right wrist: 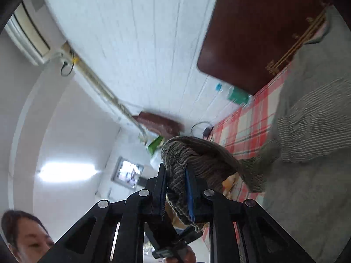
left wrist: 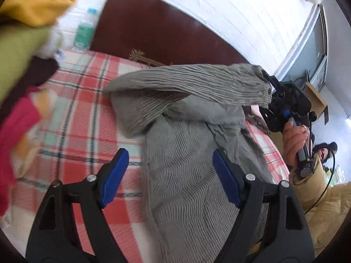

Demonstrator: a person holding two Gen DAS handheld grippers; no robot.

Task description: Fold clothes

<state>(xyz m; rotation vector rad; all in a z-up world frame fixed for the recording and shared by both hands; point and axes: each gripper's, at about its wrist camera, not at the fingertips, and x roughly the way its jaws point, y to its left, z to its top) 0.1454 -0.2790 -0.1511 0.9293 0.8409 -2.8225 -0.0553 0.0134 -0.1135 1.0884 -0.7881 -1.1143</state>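
— Where's the left gripper [left wrist: 170, 175]?
— Spread wide over the grey striped garment [left wrist: 193, 153] on the plaid bedsheet [left wrist: 83, 100], holding nothing.
— And the right gripper [right wrist: 176, 188]?
— Clamped on the garment's cuff [right wrist: 175, 164], lifting that sleeve.

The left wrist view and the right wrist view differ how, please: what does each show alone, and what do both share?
Only the left wrist view shows the pile of coloured clothes and the open left gripper.

Only the right wrist view shows the air conditioner and a woman's face.

Both show the grey striped garment on the plaid sheet, its cuff clamped in the right gripper, plus the dark headboard.
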